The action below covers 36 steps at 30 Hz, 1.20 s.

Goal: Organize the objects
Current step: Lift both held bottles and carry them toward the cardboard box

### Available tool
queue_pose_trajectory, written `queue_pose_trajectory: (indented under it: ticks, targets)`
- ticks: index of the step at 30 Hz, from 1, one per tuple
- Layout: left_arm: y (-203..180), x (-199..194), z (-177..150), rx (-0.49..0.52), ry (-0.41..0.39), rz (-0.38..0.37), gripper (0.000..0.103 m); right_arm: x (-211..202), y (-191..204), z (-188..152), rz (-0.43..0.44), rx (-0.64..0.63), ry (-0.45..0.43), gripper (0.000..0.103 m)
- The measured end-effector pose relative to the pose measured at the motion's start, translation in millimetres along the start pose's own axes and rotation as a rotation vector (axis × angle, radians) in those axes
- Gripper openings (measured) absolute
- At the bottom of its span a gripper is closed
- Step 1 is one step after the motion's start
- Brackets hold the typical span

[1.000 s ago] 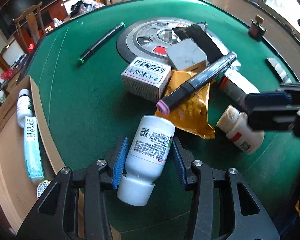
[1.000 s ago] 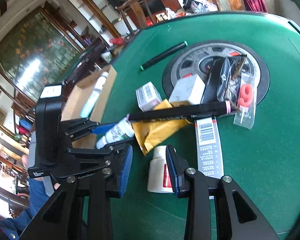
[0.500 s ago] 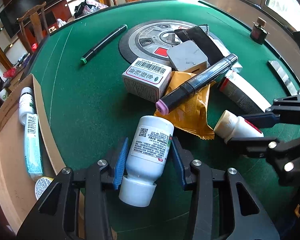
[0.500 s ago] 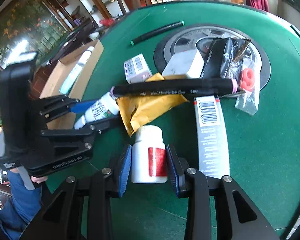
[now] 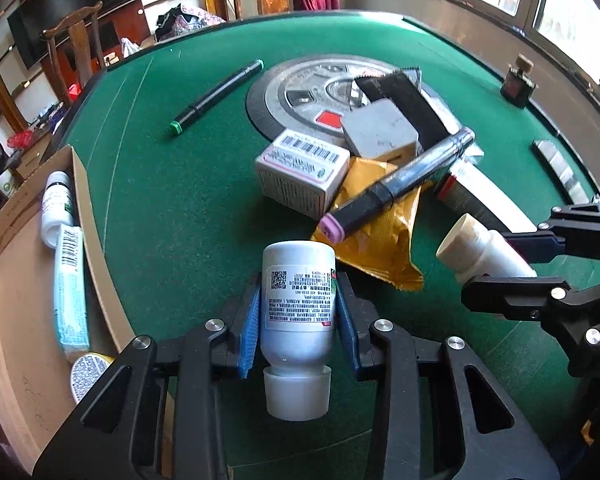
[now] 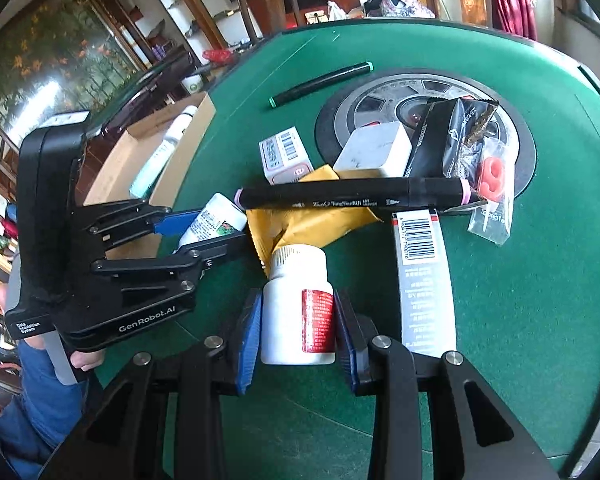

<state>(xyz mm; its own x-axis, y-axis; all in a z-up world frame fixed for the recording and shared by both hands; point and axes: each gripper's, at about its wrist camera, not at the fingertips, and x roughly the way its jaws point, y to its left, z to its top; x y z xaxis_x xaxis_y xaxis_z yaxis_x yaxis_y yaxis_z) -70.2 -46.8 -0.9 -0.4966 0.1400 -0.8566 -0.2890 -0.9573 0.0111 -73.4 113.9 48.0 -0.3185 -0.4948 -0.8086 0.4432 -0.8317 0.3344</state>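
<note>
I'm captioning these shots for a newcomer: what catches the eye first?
Two white bottles, one between each gripper's blue pads: the left gripper, jaws closing, on the QR-labelled bottle; the right gripper on the red-labelled bottle. Behind them, a black marker lies across a yellow packet on the green table.

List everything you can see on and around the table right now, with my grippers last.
white bottle with printed label: 1, between left pads, cap toward camera
white bottle with red label: 1, between right pads
black marker, pink ends: 1, across the yellow packet
yellow packet: 1, mid-table
black marker, green ends: 1, far felt
barcoded box: 1, white-pink
grey-white block: 1, on the round hub
cardboard box: 1, table's left edge, items inside
left gripper: closing on its bottle
right gripper: gripping its bottle
</note>
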Motion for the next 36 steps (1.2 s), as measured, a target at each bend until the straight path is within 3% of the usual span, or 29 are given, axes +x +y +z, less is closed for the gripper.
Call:
queue_pose_trajectory:
  ticks: [20,36]
  targets:
    - [2,-12,2,-0.020,-0.061,-0.012,0.034,-1,-2,3,0.017,0.016,-0.016,0.034]
    - [18,-36,5,-0.086,-0.152,-0.072,0.034,1,-4,4,0.026,0.025,-0.027,0.034]
